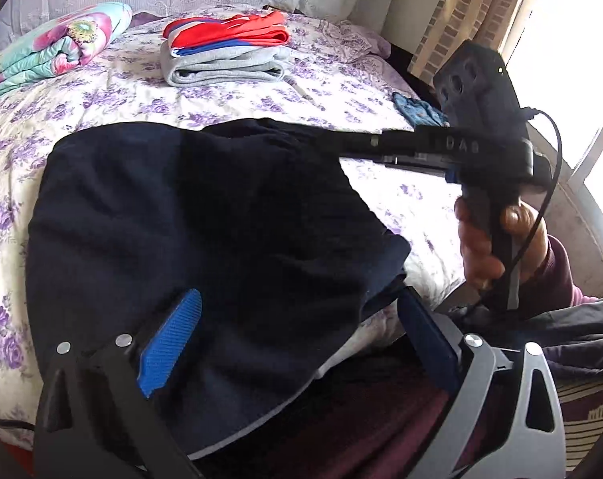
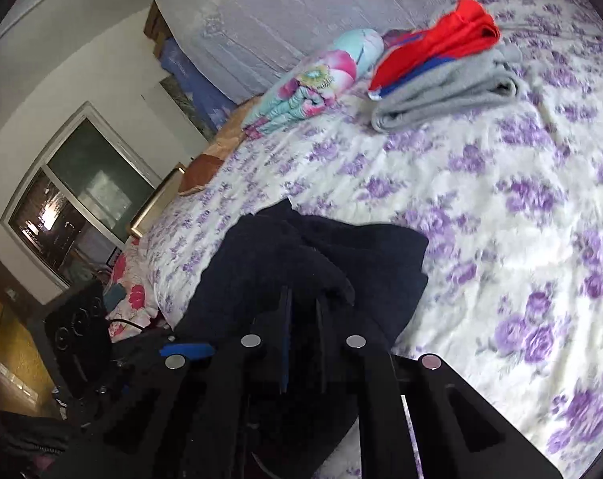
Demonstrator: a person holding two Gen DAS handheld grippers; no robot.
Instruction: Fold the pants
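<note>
Bed (image 1: 261, 95), floral purple sheet, is the reference for everything. Navy pants (image 1: 205, 231) lie bunched at the bed's near edge, partly folded, one portion hanging over the edge toward me. At the bed's far end: a folded stack of grey and red clothes (image 1: 225, 52), with a rolled floral quilt (image 1: 50, 52) to its left.

My left gripper (image 1: 297, 339) is over the pants at the near edge, jaws wide apart, nothing pinched; cloth lies between and under the pads. My right gripper (image 2: 301, 319) is clamped shut on a bunched ridge of the pants, further in on the bed.

Risks as I judge them:
- The right grip looks like several layers. Pulling may drag the whole pile instead of one layer and undo the fold.
- With left released, the overhanging part could slide off the edge.
- Dark fabric hides the seams, so I may regrip the wrong edge and skew the fold.
</note>
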